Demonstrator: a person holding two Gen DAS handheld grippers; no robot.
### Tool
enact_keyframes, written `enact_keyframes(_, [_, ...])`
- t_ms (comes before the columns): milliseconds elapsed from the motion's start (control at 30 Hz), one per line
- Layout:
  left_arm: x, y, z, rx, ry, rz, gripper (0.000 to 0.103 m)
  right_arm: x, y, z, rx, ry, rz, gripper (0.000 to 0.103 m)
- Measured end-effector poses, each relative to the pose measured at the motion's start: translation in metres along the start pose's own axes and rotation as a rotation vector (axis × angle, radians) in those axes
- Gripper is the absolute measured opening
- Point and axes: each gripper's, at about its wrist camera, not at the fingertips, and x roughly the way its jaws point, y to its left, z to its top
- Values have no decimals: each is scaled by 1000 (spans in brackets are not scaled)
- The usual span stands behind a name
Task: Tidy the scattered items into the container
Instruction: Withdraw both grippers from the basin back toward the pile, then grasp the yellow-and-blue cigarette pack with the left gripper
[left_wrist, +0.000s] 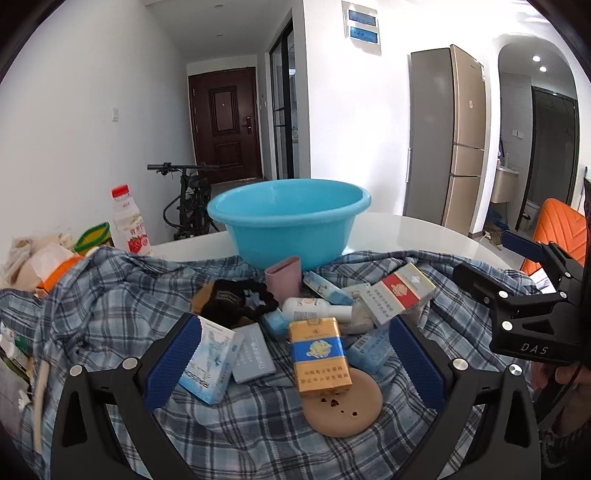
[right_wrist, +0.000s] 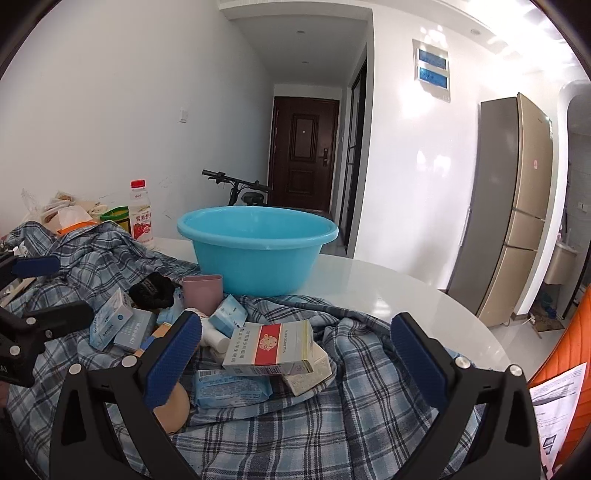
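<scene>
Cigarette pack stands between left gripper's spread jaws, untouched.

Two hand-held grippers of black plastic with blue finger pads.

Each gripper is built of matte black, angular arms, and round silver screw heads are set at the joints. The fingers of the left gripper are covered on the inner side with dark blue pads of a fine ribbed texture; the same blue pads are seen on the fingers of the right gripper. On the side of the right gripper's body, the white letters "DAS" are printed, as seen from the left wrist camera. Below this body, a small part of a bare-skinned hand is seen beside a thin black cable.
</scene>
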Motion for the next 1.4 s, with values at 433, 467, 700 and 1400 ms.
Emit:
enact_keyframes(433, [46,-6,-24,-5,83,53,103,21,-23,-36,63,79,-11,103])
enact_keyframes(467, [48,-6,-25,-4,87,53,103,23,-26,-37,76,84,-9,103])
enact_keyframes(700, [66,-3,-31,-9,151,42,103,25,-33,-42,82,87,3,103])
enact_keyframes(1400, [116,-13,-46,44,294,25,103,37,-39,-48,111,116,60,103])
